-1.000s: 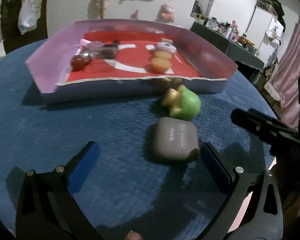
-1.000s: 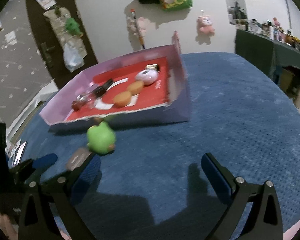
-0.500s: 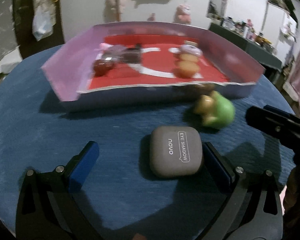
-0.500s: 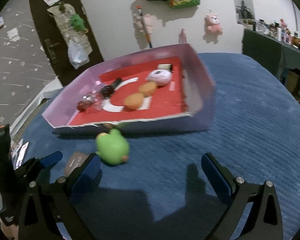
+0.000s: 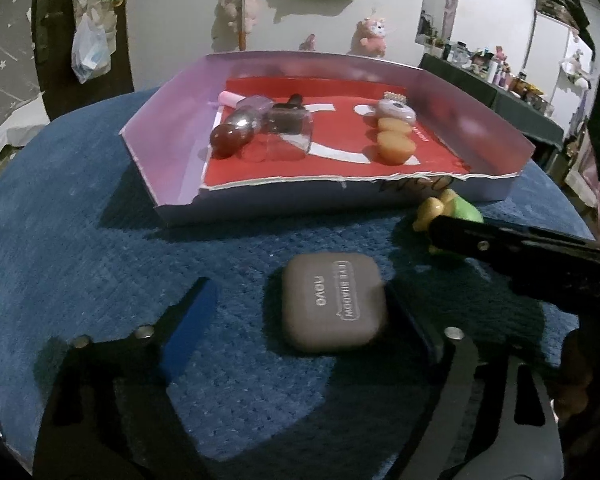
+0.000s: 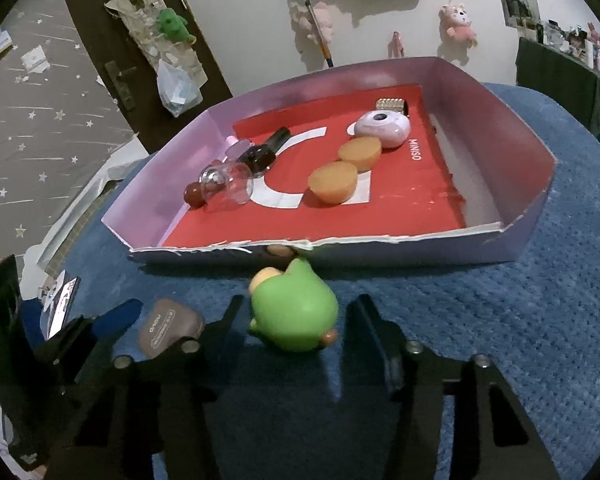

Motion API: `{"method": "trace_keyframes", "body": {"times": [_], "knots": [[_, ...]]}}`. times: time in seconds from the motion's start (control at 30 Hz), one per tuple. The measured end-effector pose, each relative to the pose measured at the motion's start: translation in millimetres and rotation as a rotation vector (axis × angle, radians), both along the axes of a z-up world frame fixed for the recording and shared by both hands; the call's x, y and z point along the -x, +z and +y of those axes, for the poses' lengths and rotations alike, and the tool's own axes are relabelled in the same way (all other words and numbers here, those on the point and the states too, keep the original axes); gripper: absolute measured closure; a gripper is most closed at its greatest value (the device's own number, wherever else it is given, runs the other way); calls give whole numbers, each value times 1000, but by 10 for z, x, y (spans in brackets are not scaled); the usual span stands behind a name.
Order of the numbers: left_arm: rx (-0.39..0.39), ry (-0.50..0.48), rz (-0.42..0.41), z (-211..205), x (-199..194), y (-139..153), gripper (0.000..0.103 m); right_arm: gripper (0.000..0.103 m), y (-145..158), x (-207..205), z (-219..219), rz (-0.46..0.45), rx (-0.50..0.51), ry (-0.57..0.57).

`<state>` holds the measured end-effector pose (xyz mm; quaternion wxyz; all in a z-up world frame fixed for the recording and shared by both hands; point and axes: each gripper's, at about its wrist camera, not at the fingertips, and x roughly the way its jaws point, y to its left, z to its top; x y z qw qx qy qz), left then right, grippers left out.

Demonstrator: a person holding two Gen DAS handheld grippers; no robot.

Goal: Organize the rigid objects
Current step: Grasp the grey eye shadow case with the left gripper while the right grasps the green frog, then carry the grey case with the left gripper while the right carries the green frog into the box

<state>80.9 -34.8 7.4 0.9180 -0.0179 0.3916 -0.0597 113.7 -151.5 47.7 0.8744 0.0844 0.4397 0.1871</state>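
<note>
A grey-brown eye shadow case (image 5: 332, 301) lies on the blue cloth between the fingers of my left gripper (image 5: 300, 304); the right finger touches its edge, the left finger stands apart, so the gripper is open. The case also shows in the right wrist view (image 6: 167, 326). A green frog toy (image 6: 294, 314) lies in front of the tray, between the fingers of my right gripper (image 6: 296, 320), which is partly closed with small gaps either side. In the left wrist view the toy (image 5: 462, 210) is half hidden behind the right gripper's finger.
A pink-walled tray with a red floor (image 6: 532, 184) (image 5: 172, 184) holds a glass jar (image 6: 228, 186), a dark bottle (image 6: 262, 154), a red ball (image 6: 194, 195), two orange pucks (image 6: 334, 182) and a lilac round case (image 6: 382, 128). Blue cloth (image 6: 540, 320) covers the round table.
Both grippers have moved forward and narrowed. The left one now frames the eye shadow case with its right finger against it. The right one now straddles the green frog toy.
</note>
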Motion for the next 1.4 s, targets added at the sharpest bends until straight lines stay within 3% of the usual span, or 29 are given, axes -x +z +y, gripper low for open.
{"method": "trace_keyframes", "body": {"times": [0.07, 0.23, 1.07, 1.4], "knots": [[-2, -15, -2, -36, -2, 12, 32, 54, -3, -1, 51, -3, 10, 13], [2, -51, -4, -101, 6, 27, 52, 55, 3, -13, 69, -2, 14, 15], [77, -52, -3, 12, 222, 120, 52, 57, 150, 406, -122, -18, -42, 30], [85, -61, -40, 6, 269, 294, 52, 57, 278, 500, -172, -44, -73, 35]]}}
